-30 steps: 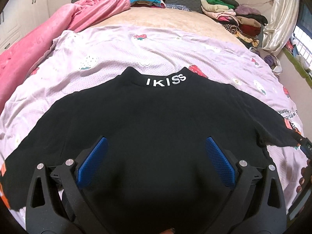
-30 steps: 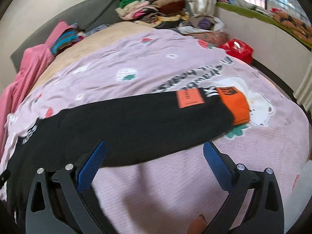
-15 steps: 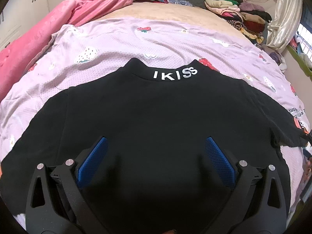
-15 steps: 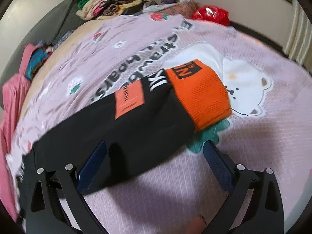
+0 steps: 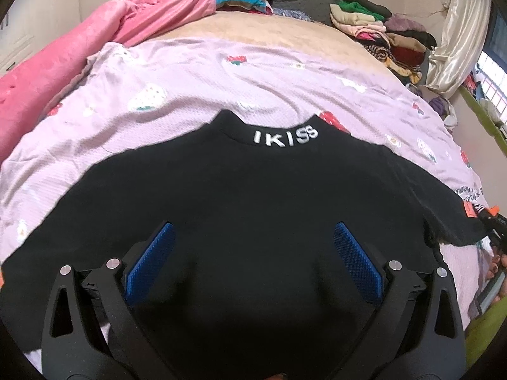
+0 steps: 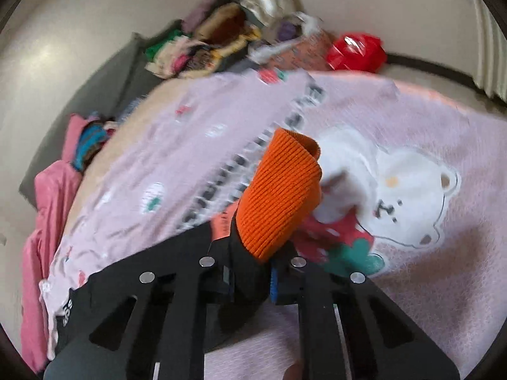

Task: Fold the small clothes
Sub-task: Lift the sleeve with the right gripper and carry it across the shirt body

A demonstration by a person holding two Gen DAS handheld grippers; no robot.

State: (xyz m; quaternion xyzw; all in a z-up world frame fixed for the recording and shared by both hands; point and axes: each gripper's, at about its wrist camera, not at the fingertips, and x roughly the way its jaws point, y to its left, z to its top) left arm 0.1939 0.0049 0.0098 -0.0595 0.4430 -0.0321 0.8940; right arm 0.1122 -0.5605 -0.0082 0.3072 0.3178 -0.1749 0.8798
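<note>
Black sweater point(image 5: 253, 221) covers near half of bed; lilac blanket point(image 5: 190, 95) beyond collar bare, open passage toward headboard. Left edge blocked by heaped pink quilt point(image 5: 95, 38). Far right corner blocked by stacked folded clothes point(image 5: 380, 28). Right edge: curtain point(image 5: 459, 31) close.

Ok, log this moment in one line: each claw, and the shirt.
left claw: open over black shirt | right claw: just closed on orange cuff | shirt: spread flat on lilac blanket, unfolded

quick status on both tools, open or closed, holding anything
Left tool: open above the black sweater, holding nothing.
Right tool: jaws have just closed, gripping the sweater's sleeve at its orange cuff.
</note>
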